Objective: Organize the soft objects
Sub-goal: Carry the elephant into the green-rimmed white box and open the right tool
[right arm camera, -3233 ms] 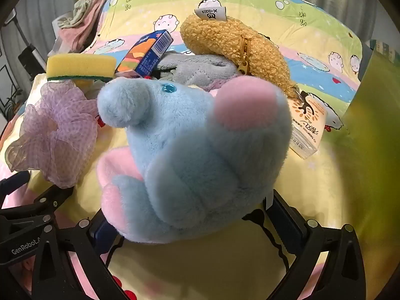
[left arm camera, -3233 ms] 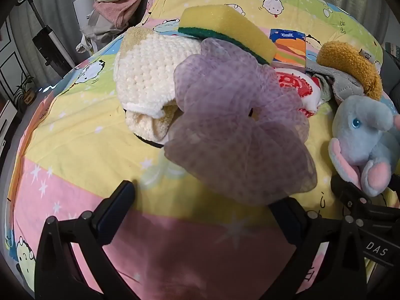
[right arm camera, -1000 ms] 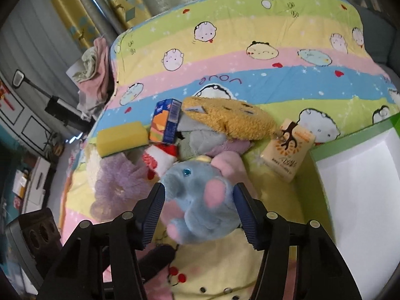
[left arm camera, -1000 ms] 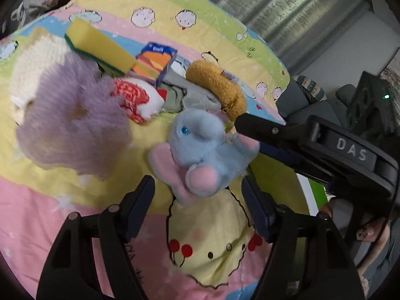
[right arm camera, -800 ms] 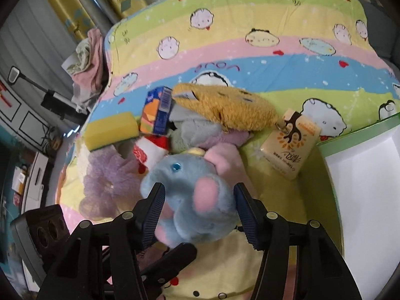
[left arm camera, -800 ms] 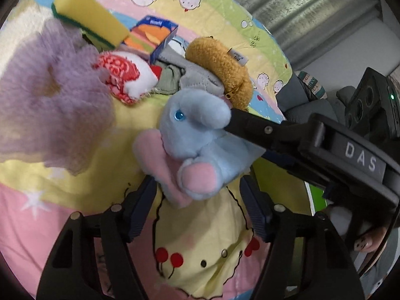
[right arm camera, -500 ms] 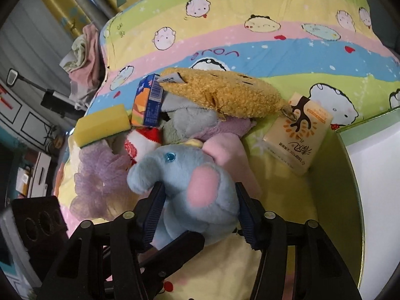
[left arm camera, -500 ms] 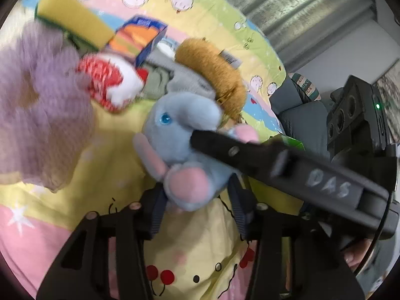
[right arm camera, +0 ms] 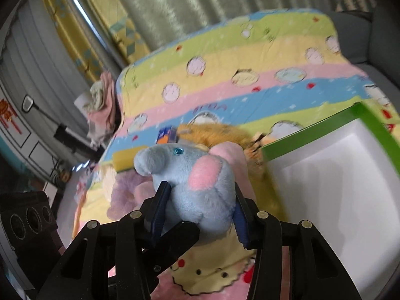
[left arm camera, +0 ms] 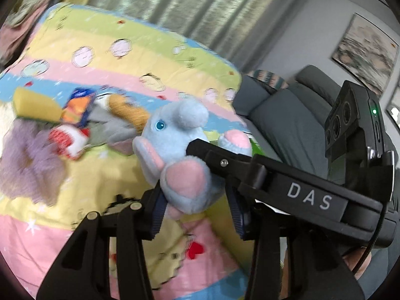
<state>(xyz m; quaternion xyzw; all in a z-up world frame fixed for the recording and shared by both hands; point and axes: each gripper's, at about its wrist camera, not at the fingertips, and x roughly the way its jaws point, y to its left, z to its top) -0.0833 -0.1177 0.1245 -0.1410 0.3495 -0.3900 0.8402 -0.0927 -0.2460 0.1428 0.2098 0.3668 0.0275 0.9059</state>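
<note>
A blue plush elephant with pink ears and feet hangs above the striped cartoon bedspread. My left gripper is shut on its lower body. My right gripper is shut on it too, pads pressed into both flanks of the elephant. In the left wrist view, one of the right gripper's fingers lies across the toy from the right. A left finger pokes in under the toy in the right wrist view. A green box with a white inside stands just right of the toy.
Left on the bedspread lie a purple mesh scrunchie, a yellow sponge, an orange and blue packet, a red and white soft item, grey cloth and a brown fuzzy pouch. A grey sofa stands to the right.
Both grippers closed on the elephant and raised it off the bedspread. The other soft things have stayed where they lay and now sit lower and farther off.
</note>
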